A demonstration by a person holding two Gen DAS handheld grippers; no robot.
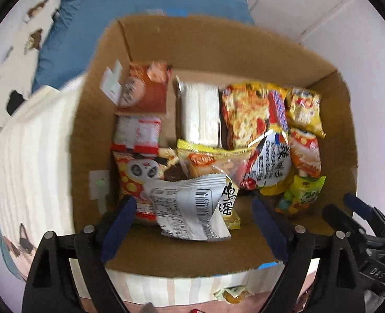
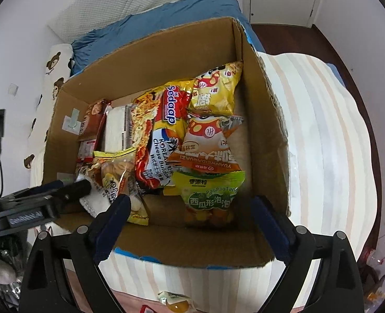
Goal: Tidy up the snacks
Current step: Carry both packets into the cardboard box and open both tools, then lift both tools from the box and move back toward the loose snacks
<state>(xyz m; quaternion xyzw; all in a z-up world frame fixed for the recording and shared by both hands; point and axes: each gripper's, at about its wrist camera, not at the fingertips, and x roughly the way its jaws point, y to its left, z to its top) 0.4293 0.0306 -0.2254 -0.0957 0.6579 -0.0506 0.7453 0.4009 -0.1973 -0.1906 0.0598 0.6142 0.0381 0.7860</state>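
Both the left claw (image 1: 193, 230) and right claw (image 2: 192, 224) hung wide and empty over the cardboard box (image 1: 218, 49) on the bed, where the light, crinkly white packet (image 1: 192, 208) looked easiest pinched by its flat edge.

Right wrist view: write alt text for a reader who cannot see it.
An open cardboard box on a striped bedcover holds snack packets, with a green gum bag nearest. The right tool hangs open above it, holding nothing; the left tool reaches in from the left.
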